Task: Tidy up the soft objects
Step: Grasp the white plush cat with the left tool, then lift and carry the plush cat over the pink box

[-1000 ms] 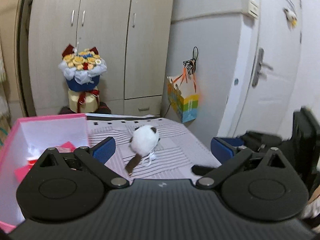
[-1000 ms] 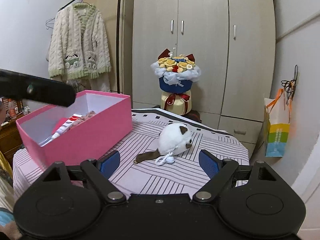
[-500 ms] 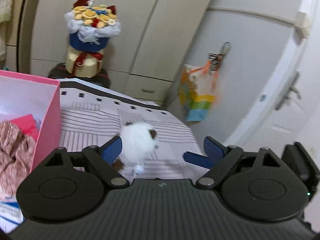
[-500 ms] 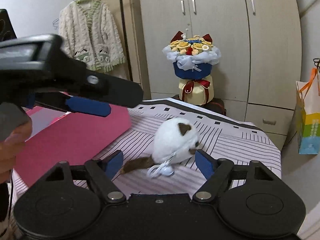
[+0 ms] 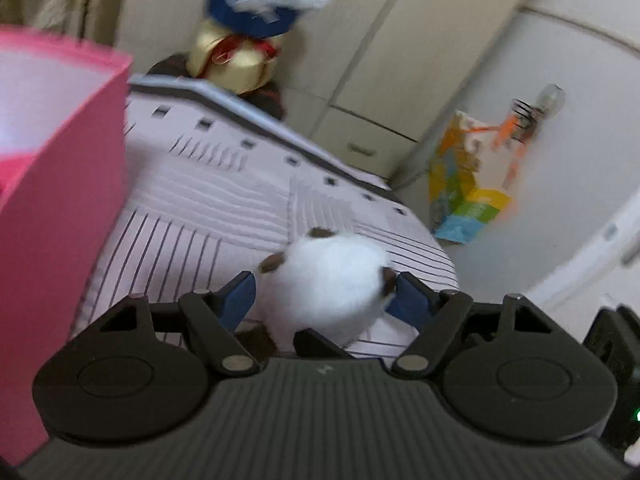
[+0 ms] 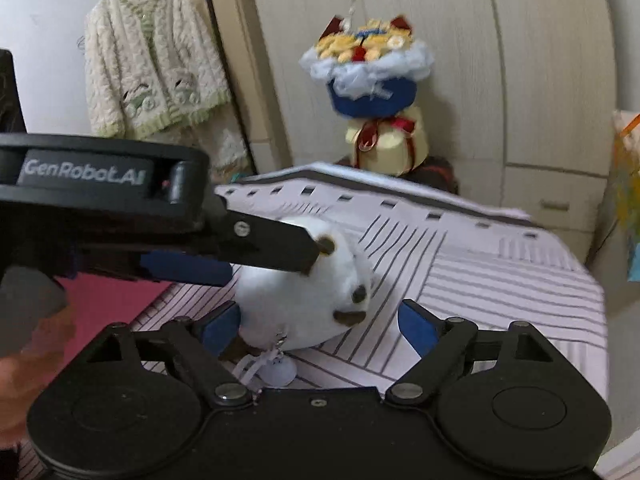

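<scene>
Left tool [image 5: 326, 294]: its jaws are closing, with the white plush toy [image 5: 326, 280] between the two blue pads. In the left wrist view the right pad lies at the toy's side by a brown patch and the left pad stands just beside its other flank; the blur leaves it unclear whether either pad presses in. In the right wrist view the same tool [image 6: 276, 258] reaches in from the left, one black finger lying across the top of the toy by a brown ear.

Right tool [image 6: 320, 326]: its jaws are opening and stand wide. The toy [image 6: 304, 304] sits between the pads nearer the left one, with a clear gap to the right pad.

The toy is rounded, fluffy and white with brown ears, snout and tail; a white cord loop lies at its base. It rests on the bench, which is covered by a cloth [image 6: 500, 280] striped in fine dark lines on pale lilac. A pink box [image 5: 60, 216] with smooth, flat walls stands just left of the toy.

Legible writing: "GenRobot.AI" on the left tool's black body.
</scene>
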Demonstrator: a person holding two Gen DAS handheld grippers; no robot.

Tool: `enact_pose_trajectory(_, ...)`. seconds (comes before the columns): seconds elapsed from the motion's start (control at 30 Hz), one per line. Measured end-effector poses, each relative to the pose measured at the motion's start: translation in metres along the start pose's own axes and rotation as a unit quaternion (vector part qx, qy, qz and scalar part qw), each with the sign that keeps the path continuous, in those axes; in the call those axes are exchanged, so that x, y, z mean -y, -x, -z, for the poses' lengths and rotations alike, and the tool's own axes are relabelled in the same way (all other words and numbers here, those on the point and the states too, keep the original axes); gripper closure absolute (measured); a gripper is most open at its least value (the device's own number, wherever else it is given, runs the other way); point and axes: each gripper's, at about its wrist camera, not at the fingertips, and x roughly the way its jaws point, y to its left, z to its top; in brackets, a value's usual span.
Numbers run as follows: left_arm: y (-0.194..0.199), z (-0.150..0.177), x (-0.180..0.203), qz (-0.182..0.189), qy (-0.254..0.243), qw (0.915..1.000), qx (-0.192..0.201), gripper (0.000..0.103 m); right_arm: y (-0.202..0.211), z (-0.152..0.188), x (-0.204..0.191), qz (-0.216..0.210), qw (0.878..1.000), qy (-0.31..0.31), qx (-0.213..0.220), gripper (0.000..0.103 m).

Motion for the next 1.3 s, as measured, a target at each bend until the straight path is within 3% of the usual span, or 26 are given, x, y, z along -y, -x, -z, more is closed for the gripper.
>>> enact_pose_trajectory(0.07, -0.003, 0.002, -0.005, 0.016, 0.021, 0.9997, -0.003, 0.027, -0.006, 0.001, 0.001, -0.013, 1.0, -0.004, -0.008, 0.018)
enact_pose_trajectory(0.17, -0.005, 0.004, -0.005, 0.026, 0.021, 0.9994, 0.002, 0.036, -0.013, 0.005, -0.001, -0.014, 1.0, -0.007, -0.014, 0.023)
enact_pose_trajectory(0.53, -0.002, 0.01, 0.005, 0.032, -0.028, 0.999, 0.012, 0.045, -0.004, 0.016, -0.009, 0.001, 1.0, -0.022, 0.008, 0.037)
enact_pose_trajectory(0.9, 0.02, 0.044, 0.019, 0.018, -0.077, 0.9967, 0.016, 0.045, 0.03, 0.026, -0.041, 0.04, 0.999, -0.006, 0.031, 0.039)
enact_pose_trajectory(1.3, 0.069, 0.071, 0.021, 0.051, -0.123, 0.9911, -0.001, 0.047, 0.079, 0.055, -0.072, 0.055, 0.996, -0.009, 0.072, 0.039)
